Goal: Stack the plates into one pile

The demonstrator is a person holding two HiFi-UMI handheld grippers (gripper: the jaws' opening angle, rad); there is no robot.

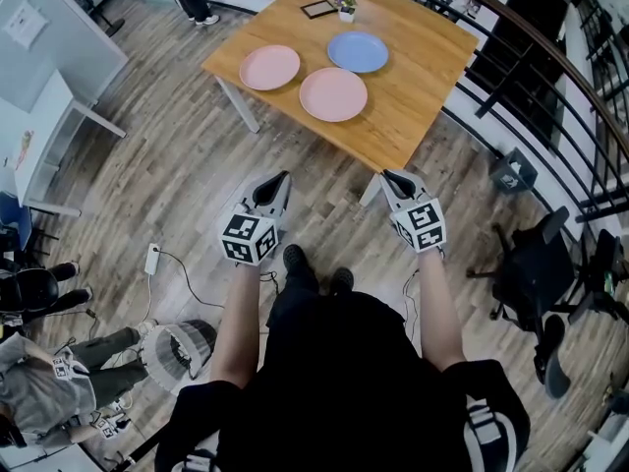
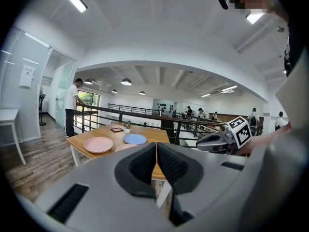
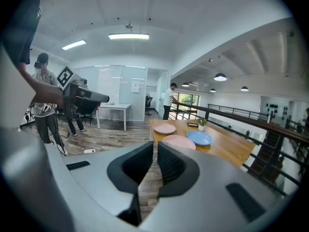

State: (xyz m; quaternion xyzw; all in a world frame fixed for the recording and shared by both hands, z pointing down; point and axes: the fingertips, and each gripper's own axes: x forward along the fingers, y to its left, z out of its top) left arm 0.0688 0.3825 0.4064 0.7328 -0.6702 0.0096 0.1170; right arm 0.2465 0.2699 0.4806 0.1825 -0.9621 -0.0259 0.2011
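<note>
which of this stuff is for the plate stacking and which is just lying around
For the job: left pink plate, near pink plate, blue plate, all lying apart on the wooden table.

Just lying about: potted plant and dark flat rectangle on the table, office chair, power strip on the floor.

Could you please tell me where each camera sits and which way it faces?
Head view: on the person's head, looking steeply down at the table ahead; forearms, left gripper and right gripper show.
Left gripper view: on the left gripper, along its shut jaws to the table; the right gripper shows at right.
Right gripper view: on the right gripper, along jaws a slit apart toward the table; the left gripper shows at left.
Shared: all show the blue plate.
</note>
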